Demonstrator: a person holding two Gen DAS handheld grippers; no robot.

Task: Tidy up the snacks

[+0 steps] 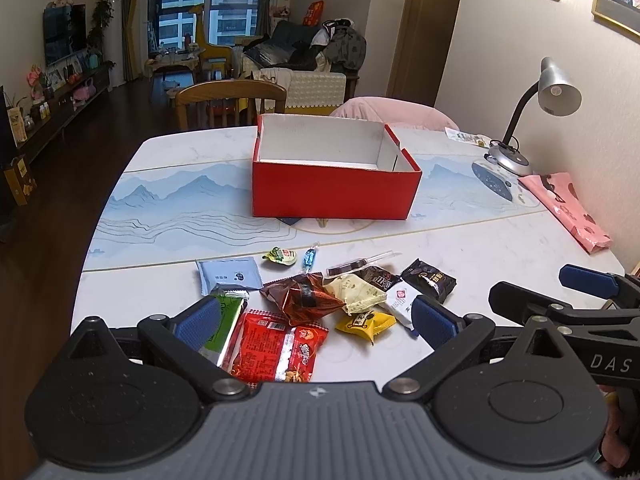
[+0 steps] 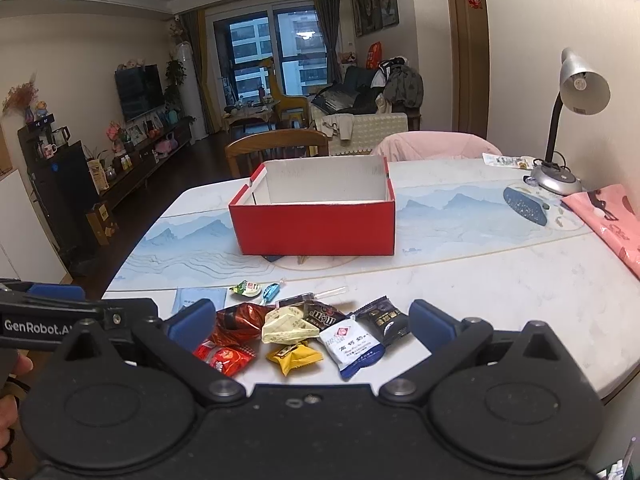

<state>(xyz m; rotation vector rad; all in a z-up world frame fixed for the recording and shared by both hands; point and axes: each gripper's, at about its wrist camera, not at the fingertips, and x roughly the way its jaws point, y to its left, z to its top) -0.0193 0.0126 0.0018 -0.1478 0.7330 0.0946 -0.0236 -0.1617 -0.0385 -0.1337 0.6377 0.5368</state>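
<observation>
Jaws of both grippers wide, holding nothing.

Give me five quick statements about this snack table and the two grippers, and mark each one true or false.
1. The red box has snacks in it. False: its visible inside is bare white, and the snacks lie on the table in front of it.
2. The left gripper is open. True.
3. The right gripper is clamped on the yellow packet. False: its jaws are spread wide and hold nothing.
4. A desk lamp stands at the table's right side. True.
5. The box has a lid on. False: it is open at the top.
</observation>
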